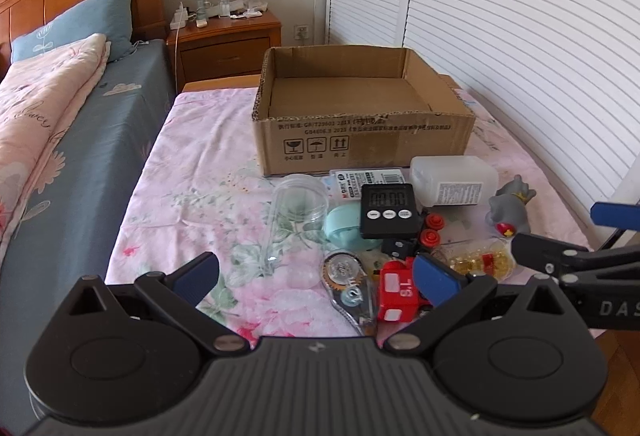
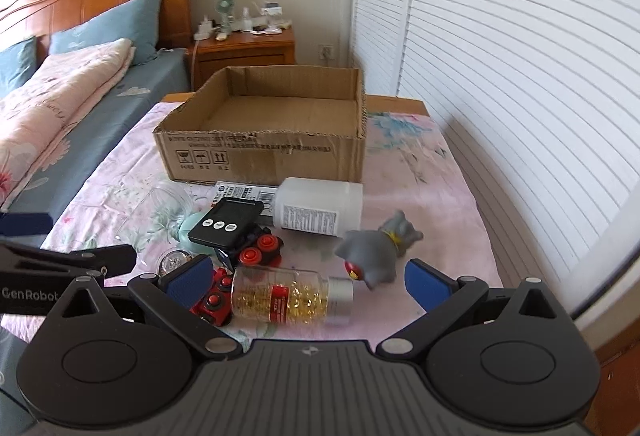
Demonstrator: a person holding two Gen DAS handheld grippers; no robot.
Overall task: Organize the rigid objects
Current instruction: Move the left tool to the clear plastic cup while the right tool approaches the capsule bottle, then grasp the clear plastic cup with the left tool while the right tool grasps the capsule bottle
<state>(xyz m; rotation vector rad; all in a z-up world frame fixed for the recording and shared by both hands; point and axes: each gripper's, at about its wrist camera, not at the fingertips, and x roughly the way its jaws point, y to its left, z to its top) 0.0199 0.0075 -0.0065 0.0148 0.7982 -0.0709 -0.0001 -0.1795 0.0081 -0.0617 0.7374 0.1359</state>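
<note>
Both cameras sit low behind their own tongs, facing the far wall across the worktop (image 1: 192,163). The left view looks from the near left, the right from the near right. Both share the box (image 1: 360,139) (image 2: 264,159) and clutter, seen close.

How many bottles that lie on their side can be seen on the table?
2. The white plastic bottle lies just in front of the cardboard box. The clear bottle of golden capsules lies nearer, between the open right tongs. Others may be hidden in the pile.
</note>
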